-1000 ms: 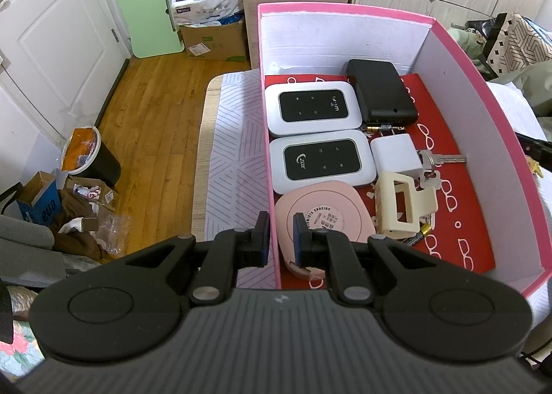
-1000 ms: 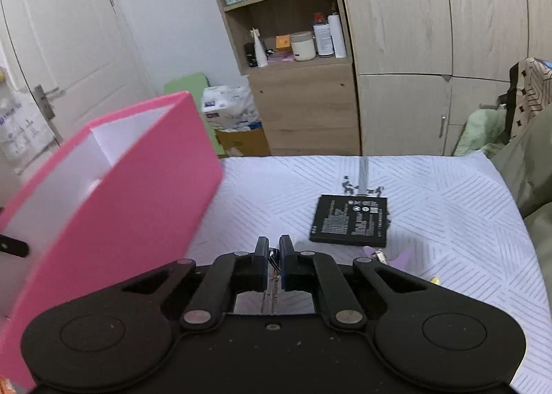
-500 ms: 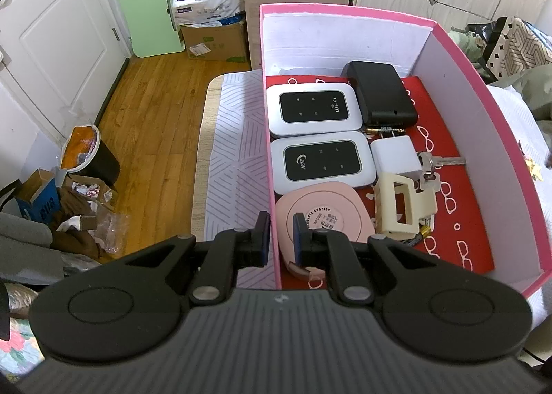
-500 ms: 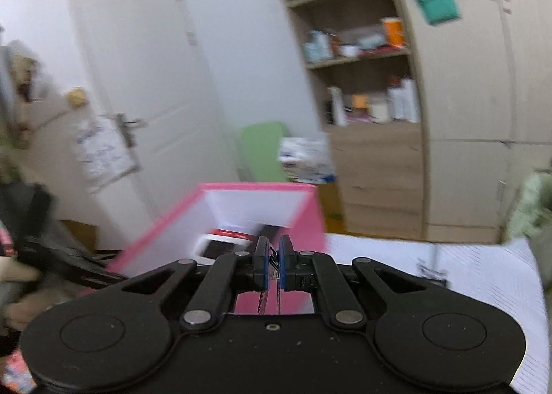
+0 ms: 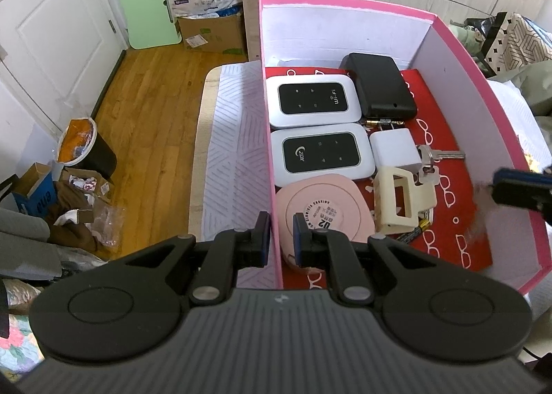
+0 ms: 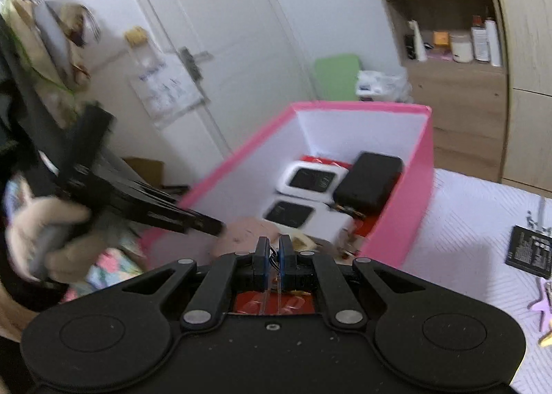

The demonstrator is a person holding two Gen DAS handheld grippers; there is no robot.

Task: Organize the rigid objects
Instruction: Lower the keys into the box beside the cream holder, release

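A pink box [image 5: 459, 49] with a red floor stands on the bed. It holds two white wifi routers [image 5: 312, 101], a black power bank [image 5: 379, 87], a white charger cube [image 5: 395, 151], a key [image 5: 443, 154], a cream hair claw [image 5: 402, 201] and a pink round case [image 5: 324, 208]. My left gripper [image 5: 280, 239] is shut on the box's left wall. A small thin dark item [image 6: 272, 254] sits between the pads of my shut right gripper [image 6: 272, 245], which hovers above the near end of the box [image 6: 422, 166]. Its fingers [image 5: 517, 185] show at the box's right wall.
A black battery [image 6: 529, 251] and a purple clip [image 6: 545, 306] lie on the white striped bed cover [image 6: 465, 221] right of the box. A hand [image 6: 45, 232] holds the left gripper's handle. Wooden floor, a bin [image 5: 86, 145] and cartons lie left of the bed.
My right gripper has risen and swung left from the bed to over the box, still shut on the thin item. Its fingertips have entered the left wrist view. The left gripper stayed put.
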